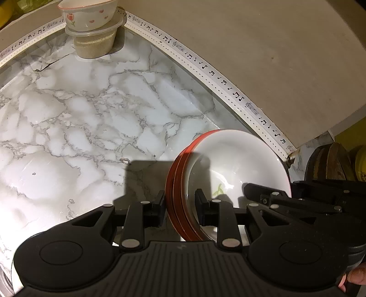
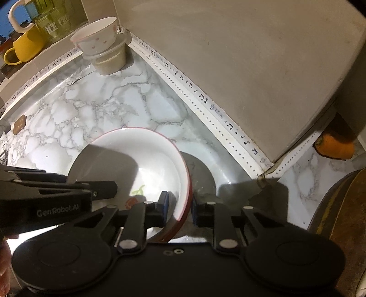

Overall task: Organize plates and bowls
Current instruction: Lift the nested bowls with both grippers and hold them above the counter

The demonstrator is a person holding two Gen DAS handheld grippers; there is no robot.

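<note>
Two grips on one load. Left gripper (image 1: pixel 179 206) clamped narrow across the left rim of the stack of white bowls with red outer walls (image 1: pixel 231 164), one finger outside the red walls, the other inside the top bowl. Right gripper (image 2: pixel 179 209) pinched over the opposite rim of the same stack (image 2: pixel 128 160), blue-faced pads either side of the wall, nearly closed on it. Stack tilted, sitting low over the grey-veined marble countertop (image 1: pixel 80 109), toward five o'clock in the left view, close to the note-patterned white edging strip (image 1: pixel 219 78). Whether the base touches the counter: cannot tell. Rims at nine and three o'clock of the stack, so both hands equally near, load shared between them. Up at twelve o'clock in the corner, a tulip-printed white bowl (image 1: pixel 88 14) perched on a lidded clear plastic tub (image 1: pixel 93 41), probably the place to bring the stack beside.
</note>
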